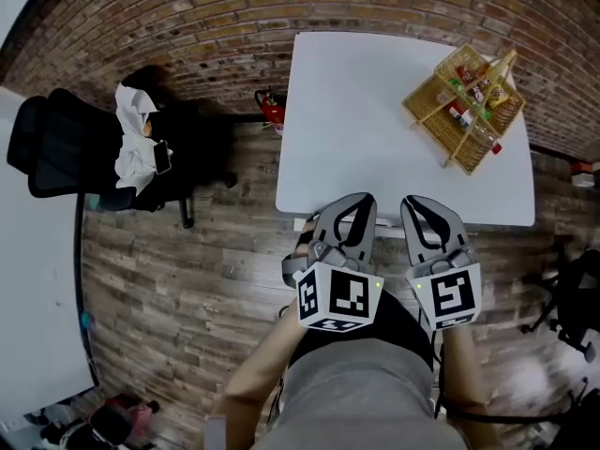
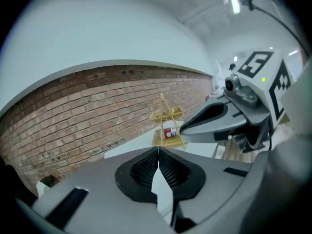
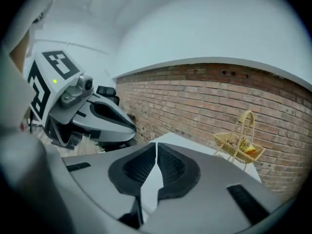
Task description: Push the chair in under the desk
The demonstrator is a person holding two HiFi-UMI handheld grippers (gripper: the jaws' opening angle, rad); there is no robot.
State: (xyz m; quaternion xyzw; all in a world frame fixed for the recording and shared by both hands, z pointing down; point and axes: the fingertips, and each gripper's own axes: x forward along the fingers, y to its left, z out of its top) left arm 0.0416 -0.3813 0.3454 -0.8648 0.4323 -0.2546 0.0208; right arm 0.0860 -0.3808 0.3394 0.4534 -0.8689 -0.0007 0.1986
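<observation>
A black office chair (image 1: pixel 66 143) stands on the wood floor at the left, well apart from the white desk (image 1: pixel 375 129), with a white cloth (image 1: pixel 136 139) and a phone lying on its seat. My left gripper (image 1: pixel 361 198) and right gripper (image 1: pixel 419 202) hover side by side at the desk's near edge. Both are shut with nothing between the jaws. In the left gripper view the left gripper (image 2: pixel 158 150) points over the desk (image 2: pixel 129 152). The right gripper view shows the right gripper (image 3: pixel 156 144) the same way, pads touching.
A yellow wire basket (image 1: pixel 464 106) with small packets sits on the desk's far right corner. A red object (image 1: pixel 272 111) lies by the desk's far left leg. Another white table (image 1: pixel 37 298) lines the left edge. A second dark chair base (image 1: pixel 572 307) is at right. Brick wall behind.
</observation>
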